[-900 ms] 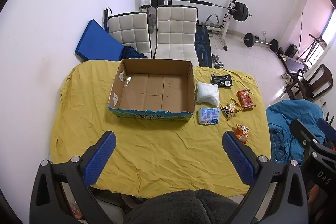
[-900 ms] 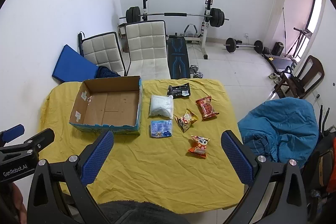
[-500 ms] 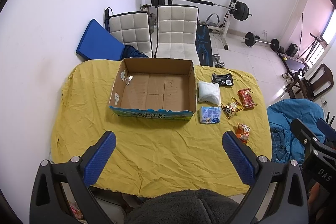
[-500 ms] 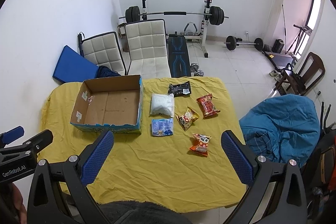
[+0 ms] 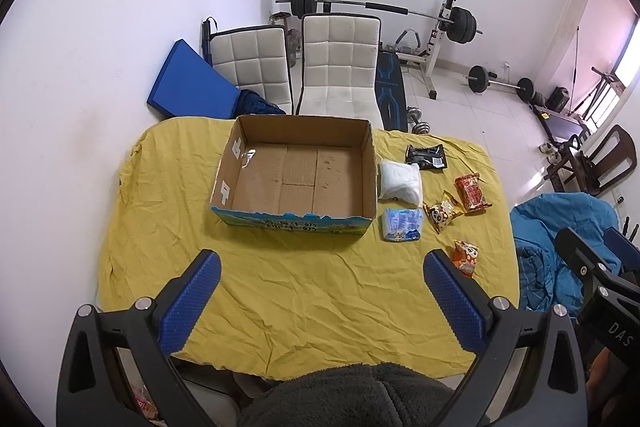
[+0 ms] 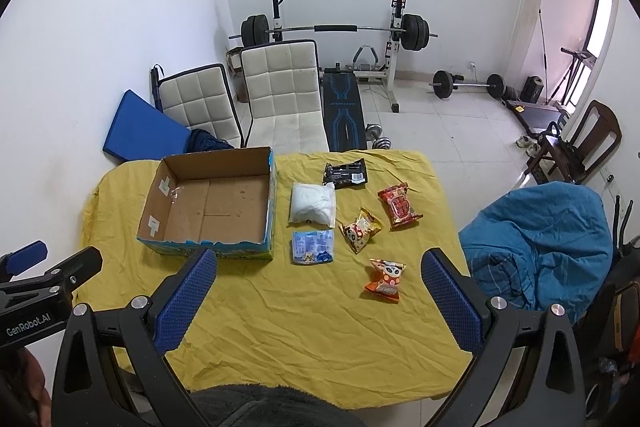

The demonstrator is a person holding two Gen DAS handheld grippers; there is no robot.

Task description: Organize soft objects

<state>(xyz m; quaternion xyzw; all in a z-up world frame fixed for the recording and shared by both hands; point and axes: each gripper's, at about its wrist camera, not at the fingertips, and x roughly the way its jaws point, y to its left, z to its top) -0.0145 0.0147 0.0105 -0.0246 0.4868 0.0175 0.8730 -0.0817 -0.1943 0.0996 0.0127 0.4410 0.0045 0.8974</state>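
On the yellow-clothed worktop [image 5: 280,287], left wrist view: open brown cardboard box [image 5: 296,175] holds nothing; left gripper [image 5: 320,291] spread wide, unloaded. Right wrist view: six soft packets, including white pouch [image 6: 313,205], lie beside the box; right gripper [image 6: 320,291] wide, unloaded.

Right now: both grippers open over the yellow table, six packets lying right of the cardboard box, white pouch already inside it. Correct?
Not quite. The white pouch isn't in the cardboard box; it lies on the yellow cloth just right of it, and the right wrist view shows the box holding nothing. The rest holds: left gripper and right gripper open, six packets outside.
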